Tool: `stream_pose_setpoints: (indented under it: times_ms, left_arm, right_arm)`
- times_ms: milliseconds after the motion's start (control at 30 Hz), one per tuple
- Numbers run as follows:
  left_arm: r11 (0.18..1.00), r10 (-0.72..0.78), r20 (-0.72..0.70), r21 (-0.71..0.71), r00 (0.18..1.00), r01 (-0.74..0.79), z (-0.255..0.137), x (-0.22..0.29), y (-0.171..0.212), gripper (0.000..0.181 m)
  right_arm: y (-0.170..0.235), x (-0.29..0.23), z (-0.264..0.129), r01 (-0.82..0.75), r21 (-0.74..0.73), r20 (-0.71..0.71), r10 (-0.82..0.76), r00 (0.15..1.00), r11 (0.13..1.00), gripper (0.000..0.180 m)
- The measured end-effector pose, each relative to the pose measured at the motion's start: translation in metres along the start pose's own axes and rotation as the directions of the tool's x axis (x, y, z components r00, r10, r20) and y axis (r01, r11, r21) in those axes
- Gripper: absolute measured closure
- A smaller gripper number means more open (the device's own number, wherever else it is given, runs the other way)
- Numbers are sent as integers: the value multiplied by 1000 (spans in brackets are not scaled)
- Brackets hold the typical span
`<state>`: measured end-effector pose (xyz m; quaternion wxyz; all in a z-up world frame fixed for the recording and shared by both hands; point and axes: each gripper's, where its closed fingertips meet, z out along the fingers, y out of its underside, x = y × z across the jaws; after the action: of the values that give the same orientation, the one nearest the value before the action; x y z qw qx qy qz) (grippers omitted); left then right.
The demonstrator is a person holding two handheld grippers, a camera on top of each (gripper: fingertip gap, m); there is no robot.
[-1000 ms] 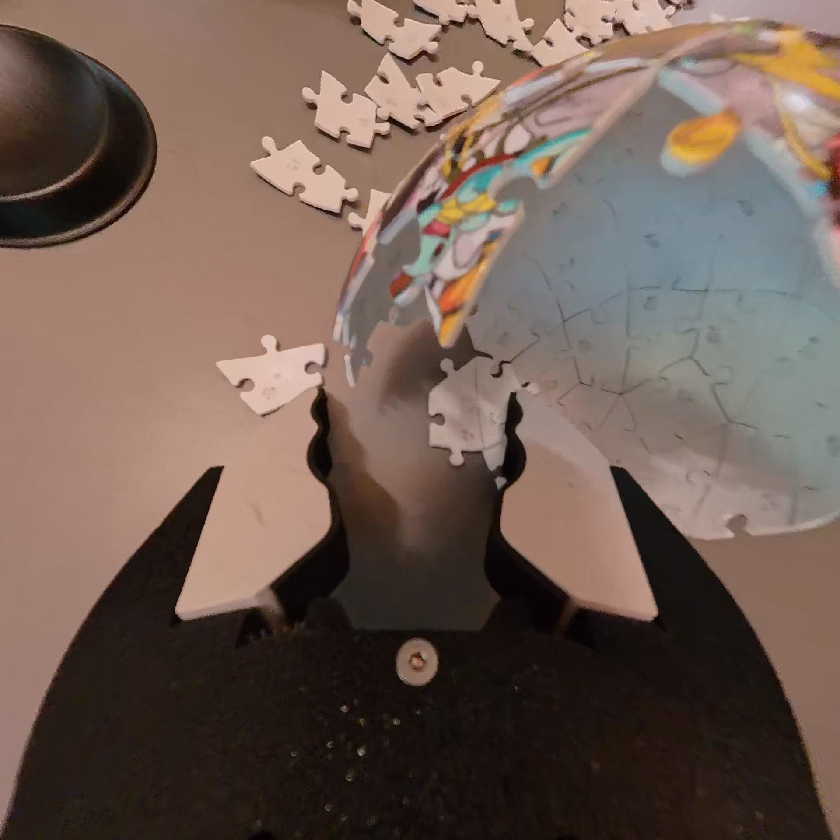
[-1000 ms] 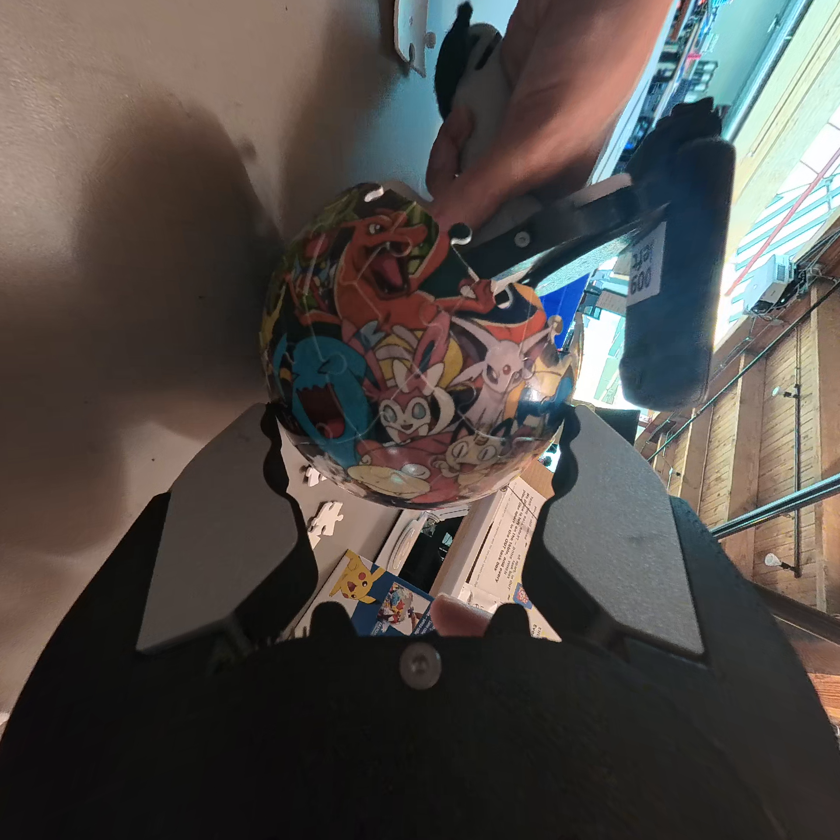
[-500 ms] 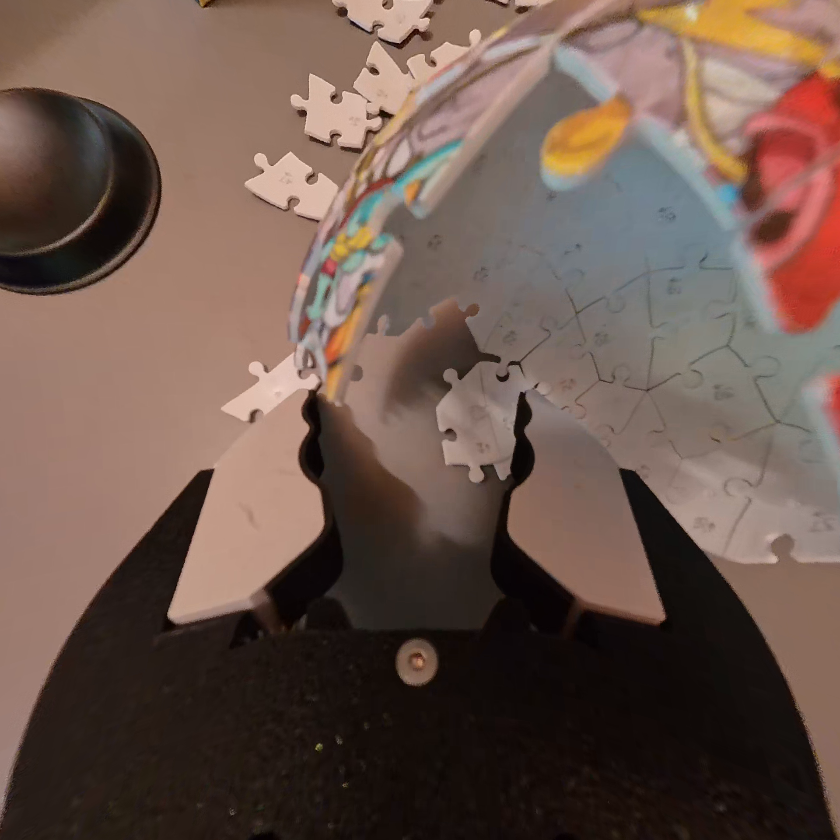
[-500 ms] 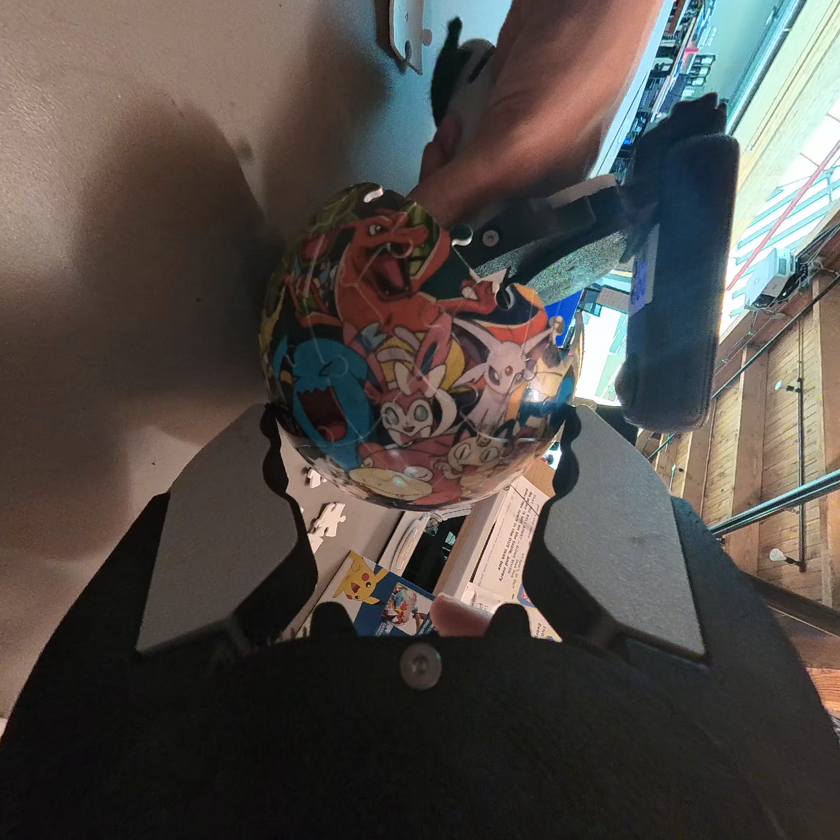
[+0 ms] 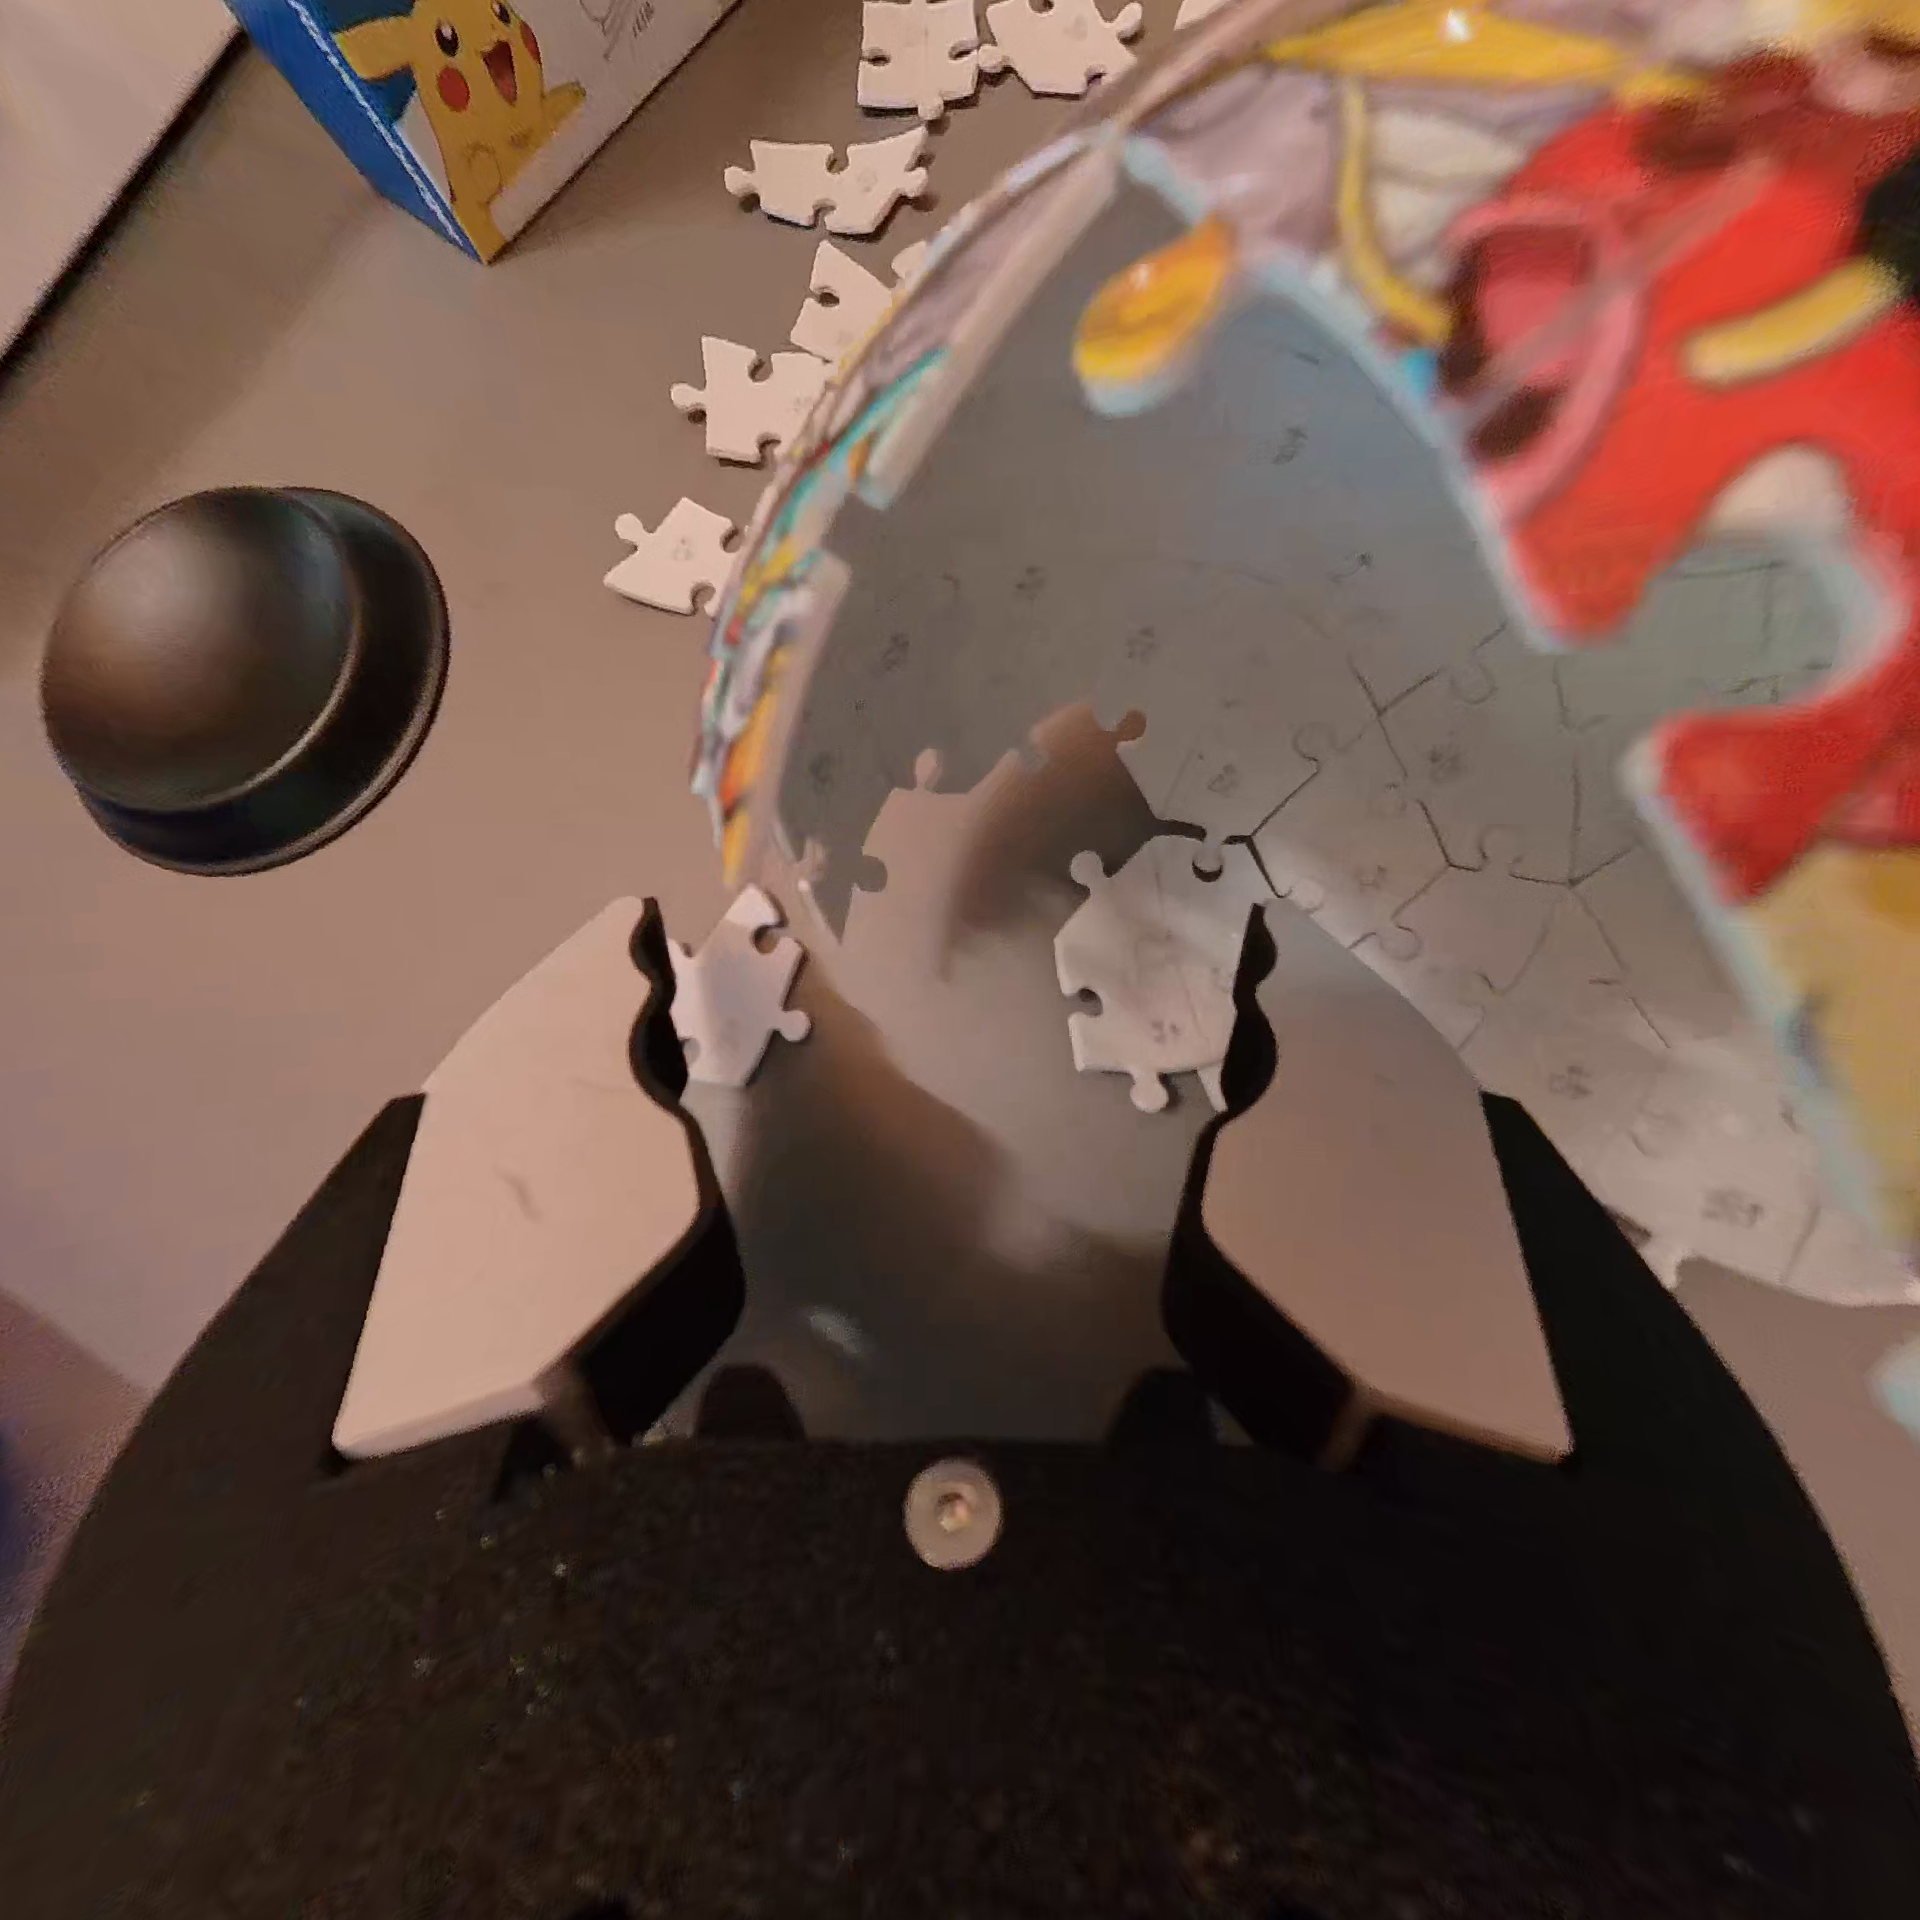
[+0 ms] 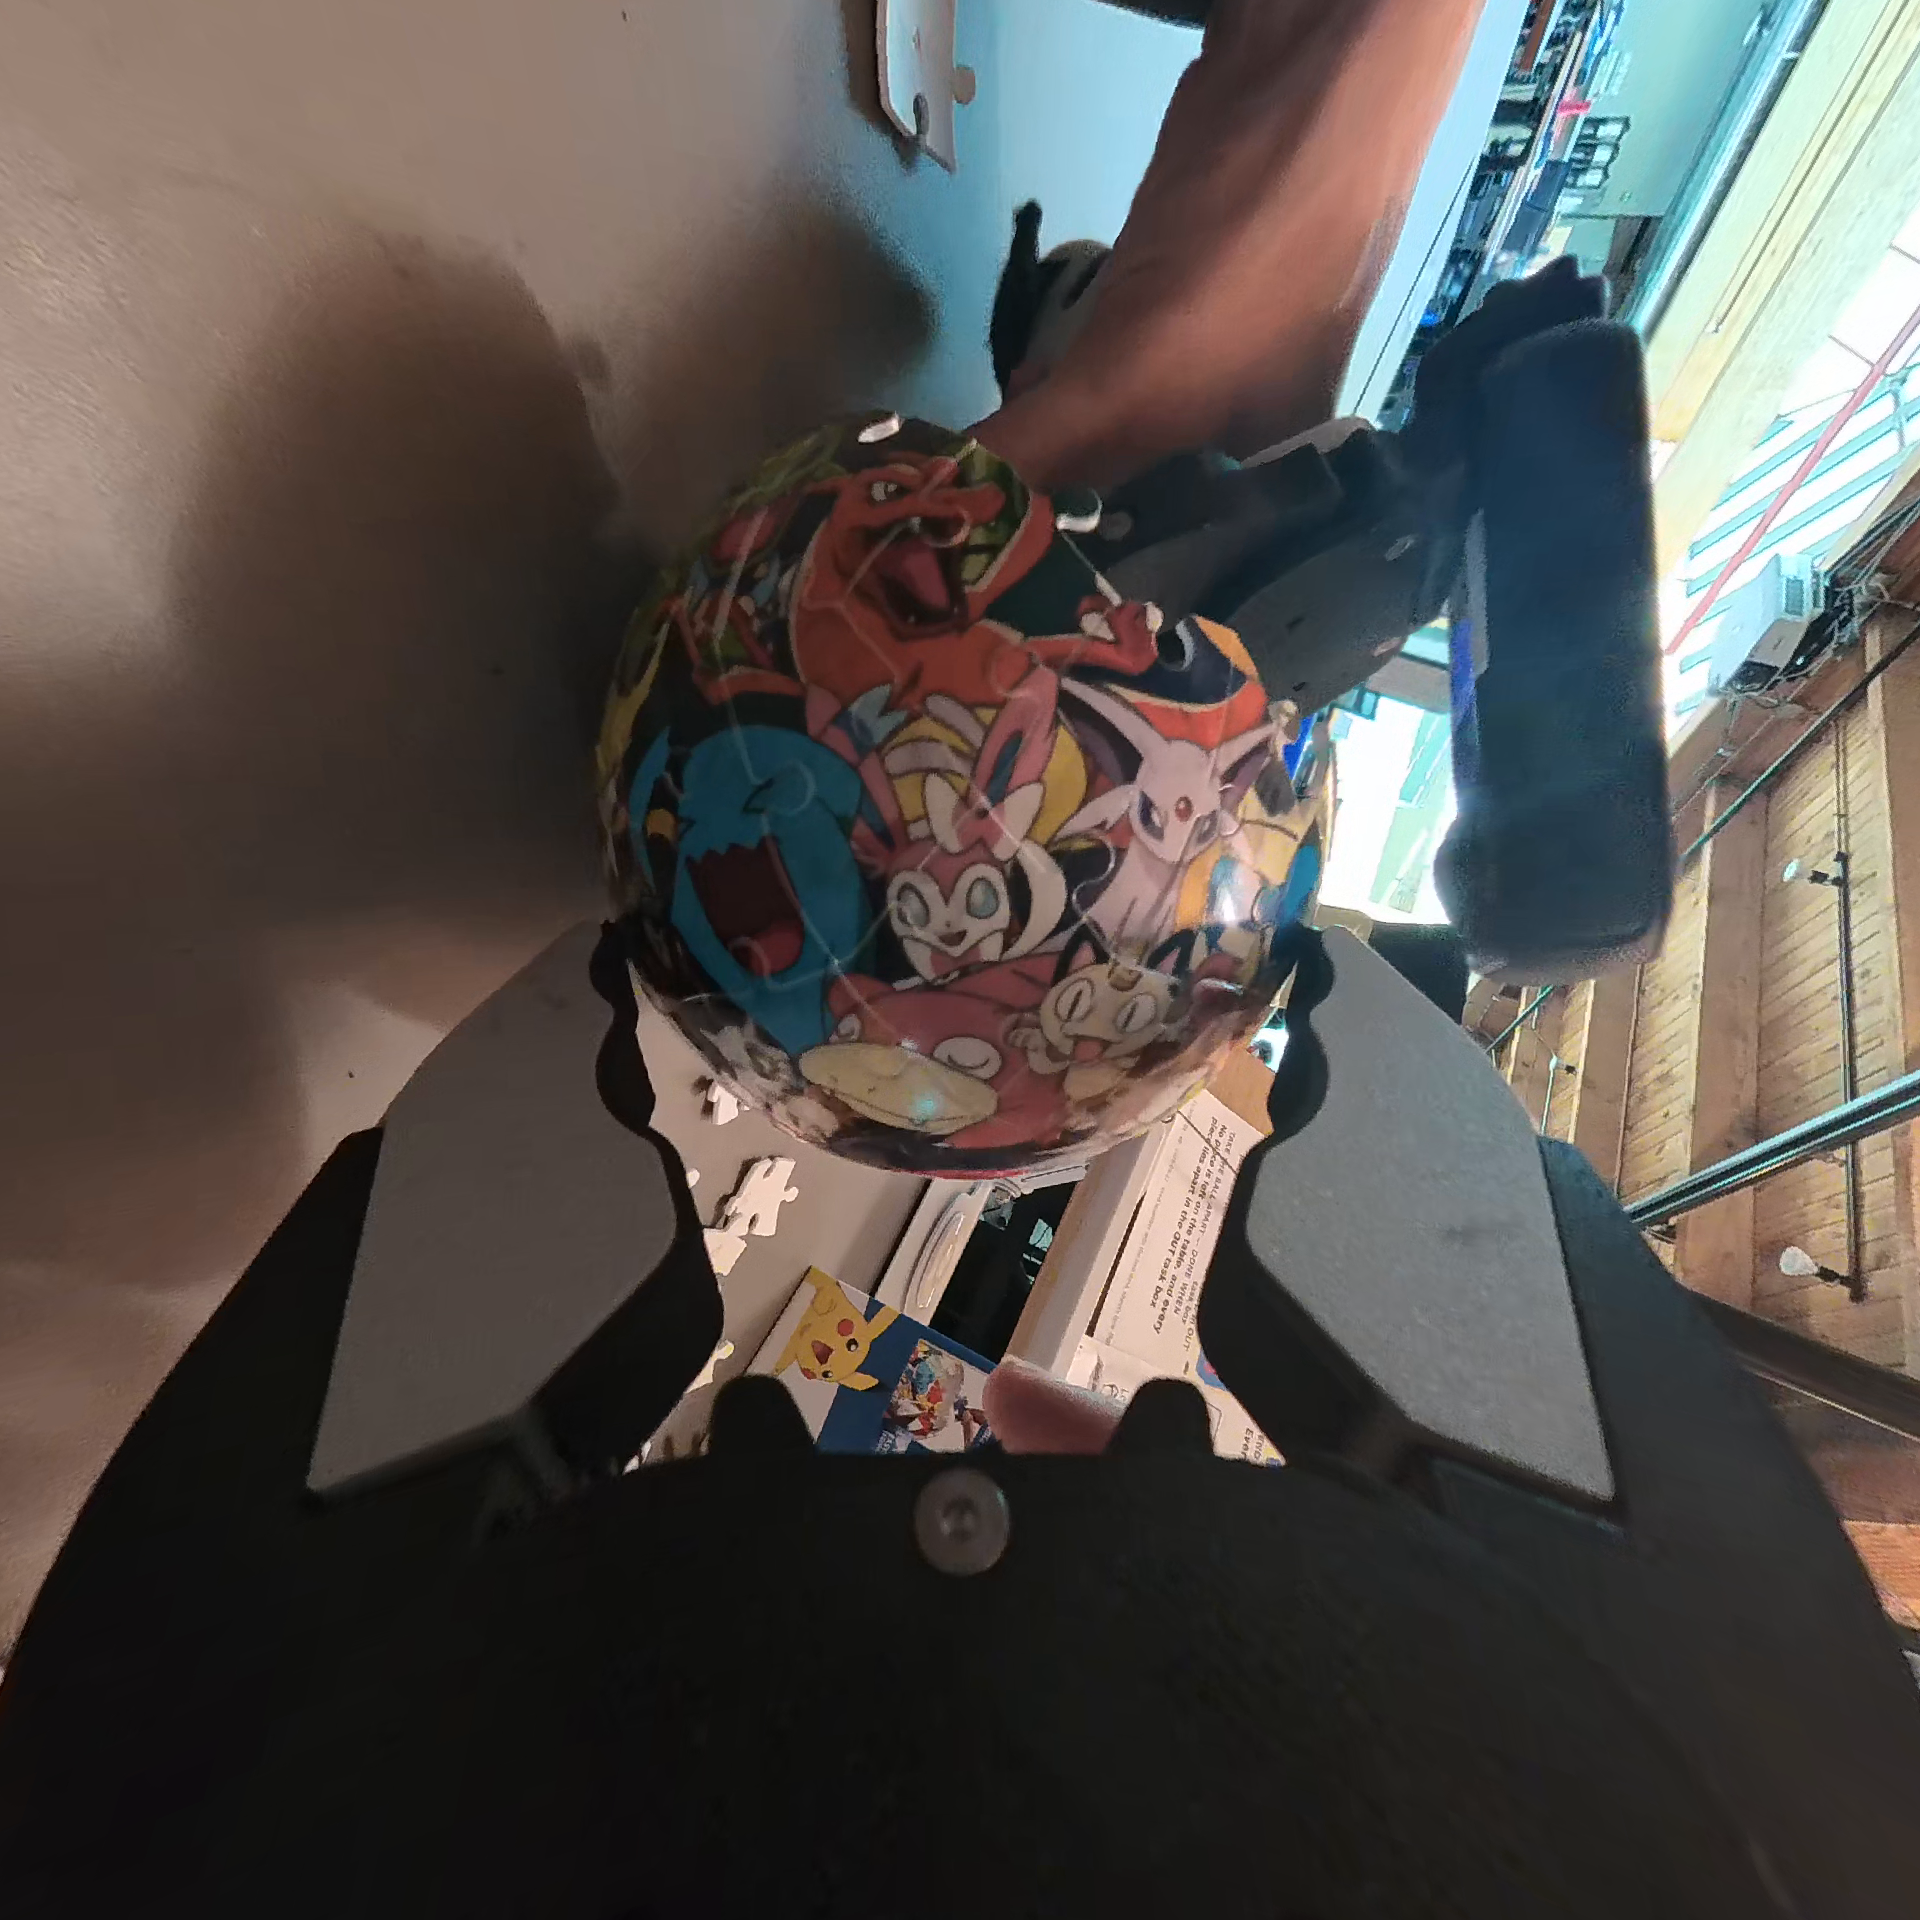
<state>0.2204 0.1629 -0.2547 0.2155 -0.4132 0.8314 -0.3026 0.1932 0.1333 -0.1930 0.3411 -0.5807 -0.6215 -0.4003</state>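
Note:
A round puzzle ball (image 6: 956, 800) printed with cartoon creatures sits between the fingers of my right gripper (image 6: 956, 966), which is shut on it and holds it off the grey table (image 6: 260, 520). In the left wrist view the ball's open shell (image 5: 1247, 644) shows its grey inside and a jagged gap. My left gripper (image 5: 948, 925) is open at that gap. A pale piece (image 5: 1143, 987) at the shell's edge lies against the right finger. A loose piece (image 5: 732, 1003) lies on the table by the left fingertip. The left gripper (image 6: 1299, 592) also shows behind the ball, with a person's arm (image 6: 1247, 260).
A black domed stand (image 5: 239, 675) sits on the table (image 5: 312, 1039) to the left. Several loose pale pieces (image 5: 831, 187) lie beyond the ball. A blue and white box with a yellow cartoon figure (image 5: 468, 94) stands at the far left; it also shows in the right wrist view (image 6: 883, 1371).
My left gripper has moved forward along the table under the ball's open edge; the box has come into view and the loose piece now lies at its left fingertip. The right gripper keeps holding the ball.

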Motion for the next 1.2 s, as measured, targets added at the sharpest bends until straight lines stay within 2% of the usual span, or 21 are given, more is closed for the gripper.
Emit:
stream_pose_setpoints:
  times_ms: [200,333,433,467,533,633,700,833,967,1033,1200]
  left_arm:
    - [994,-100,-92,21,991,103,0,7,4,83]
    - [989,-130,-96,53,987,136,-14,1,5,87]
    - [988,-144,-153,26,978,150,-25,7,11,110]
    - [985,-162,-187,21,969,169,-29,12,12,109]
    - [978,-203,-244,5,948,210,-31,22,10,120]
    - [971,-235,-252,-22,939,237,-25,29,7,125]
    - [976,-218,-248,-55,944,211,-19,33,9,126]
    - [990,-130,-136,-78,982,120,-10,27,11,137]
    - [993,-109,-138,-67,984,101,-6,30,8,139]
    - [996,-79,-160,-48,984,72,-5,33,5,148]
    - [1000,-3,-170,5,985,4,-11,28,5,148]
  right_arm:
    - [0,0,0,-2,-1,-1,2,1000,1000,62]
    - [1,0,-1,-1,-3,-1,1,1000,1000,62]
    - [1,-1,-1,-5,-5,-4,5,1000,1000,62]
    - [1,-1,-2,-6,-6,-4,6,1000,1000,62]
    - [1,-1,-2,-7,-6,-4,7,1000,1000,62]
    - [1,-1,-1,-5,-7,-1,5,1000,1000,62]
    - [1,0,-1,-1,-7,0,1,1000,1000,62]
    - [0,-1,-1,-2,-9,0,2,1000,1000,62]
    - [1,-1,-1,-9,-10,-1,9,1000,1000,62]
    - [1,-1,0,-10,-10,-1,10,1000,1000,62]
    - [0,-1,-1,-8,-10,-3,8,1000,1000,62]
